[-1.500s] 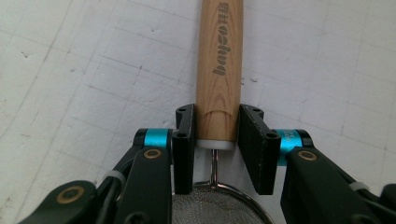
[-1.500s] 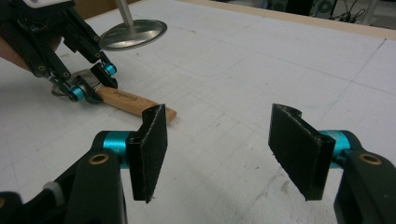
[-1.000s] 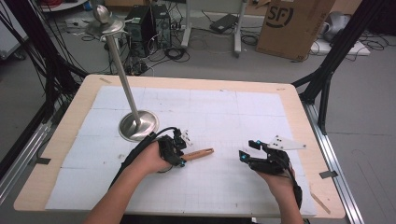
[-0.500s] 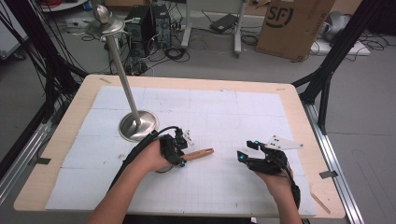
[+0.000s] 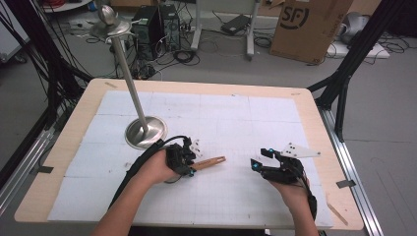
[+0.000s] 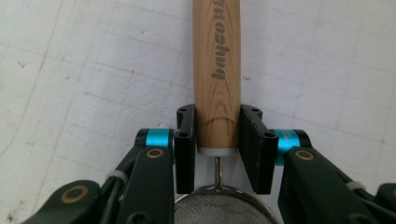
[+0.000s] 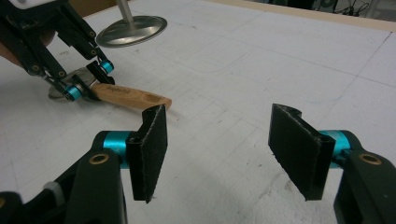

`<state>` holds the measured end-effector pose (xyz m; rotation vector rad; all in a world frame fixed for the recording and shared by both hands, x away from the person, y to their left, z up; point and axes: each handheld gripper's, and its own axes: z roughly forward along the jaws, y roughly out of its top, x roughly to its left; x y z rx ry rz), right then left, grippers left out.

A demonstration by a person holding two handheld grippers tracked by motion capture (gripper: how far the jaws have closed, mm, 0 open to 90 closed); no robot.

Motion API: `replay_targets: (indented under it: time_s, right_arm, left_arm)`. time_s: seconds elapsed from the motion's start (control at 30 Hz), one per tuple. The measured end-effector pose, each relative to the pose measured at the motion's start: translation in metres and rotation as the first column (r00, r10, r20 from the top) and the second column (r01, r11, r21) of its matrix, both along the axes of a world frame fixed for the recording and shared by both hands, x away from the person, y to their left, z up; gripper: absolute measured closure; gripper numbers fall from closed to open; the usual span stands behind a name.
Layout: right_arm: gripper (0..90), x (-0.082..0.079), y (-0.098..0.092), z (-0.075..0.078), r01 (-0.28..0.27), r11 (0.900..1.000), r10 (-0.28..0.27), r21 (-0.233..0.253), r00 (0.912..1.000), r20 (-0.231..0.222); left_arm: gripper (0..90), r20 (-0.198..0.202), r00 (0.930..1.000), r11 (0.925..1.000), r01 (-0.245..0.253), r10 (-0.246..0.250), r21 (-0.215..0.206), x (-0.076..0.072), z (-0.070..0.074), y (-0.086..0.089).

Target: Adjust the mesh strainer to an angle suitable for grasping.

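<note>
A small mesh strainer (image 6: 219, 210) with a wooden handle (image 5: 210, 162) lies on the white gridded mat. My left gripper (image 5: 189, 164) is shut on the handle (image 6: 217, 70) close to where it meets the metal wire, and the handle points away toward the right. The strainer's mesh sits just below the jaws in the left gripper view. My right gripper (image 5: 260, 160) hovers over the mat to the right of the handle's free end, open and empty. In the right gripper view the pads (image 7: 154, 144) stand wide apart, with the handle (image 7: 130, 97) and the left gripper (image 7: 88, 79) beyond.
A metal stand with a round base (image 5: 145, 132) and a tall pole (image 5: 129, 78) rises at the left of the mat, just behind my left hand. The wooden table edge (image 5: 314, 113) frames the mat. Boxes and cables lie on the floor beyond.
</note>
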<state>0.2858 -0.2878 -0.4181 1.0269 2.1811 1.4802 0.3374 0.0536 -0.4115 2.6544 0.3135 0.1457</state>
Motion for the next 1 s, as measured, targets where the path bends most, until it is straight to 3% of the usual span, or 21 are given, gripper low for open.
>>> replay_targets:
  time_s: [0.27, 0.53, 0.73, 0.9, 0.93, 1.0]
  right_arm:
    - [36.9, 0.0, 0.001, -0.001, -0.002, 1.0, 0.002, -0.006, 1.0, -0.001]
    - [36.9, 0.0, 0.002, -0.001, -0.005, 1.0, 0.005, -0.004, 1.0, -0.004]
    - [36.8, 0.0, 0.002, -0.001, -0.005, 1.0, 0.005, -0.007, 1.0, -0.002]
    - [36.9, 0.0, 0.005, -0.002, -0.016, 1.0, 0.016, -0.012, 0.9999, -0.004]
    - [36.9, 0.0, 0.006, -0.002, -0.017, 1.0, 0.017, -0.011, 0.9998, -0.006]
    - [36.8, -0.001, 0.007, -0.002, -0.022, 1.0, 0.021, -0.011, 0.9997, -0.009]
  left_arm:
    - [68.9, 0.03, 0.9995, 0.9949, 0.007, -0.004, -0.1, -0.005, 0.013, 0.011]
    - [68.9, 0.072, 0.9972, 0.978, 0.033, -0.019, -0.206, -0.013, 0.026, 0.019]
    - [68.9, 0.099, 0.995, 0.9597, 0.04, -0.013, -0.278, -0.018, 0.033, 0.028]
    - [68.9, 0.098, 0.9951, 0.941, 0.046, -0.014, -0.335, -0.021, 0.037, 0.035]
    - [68.9, 0.098, 0.995, 0.9404, 0.048, -0.015, -0.337, -0.022, 0.038, 0.036]
    - [68.9, 0.099, 0.9949, 0.9296, 0.051, -0.015, -0.365, -0.023, 0.039, 0.039]
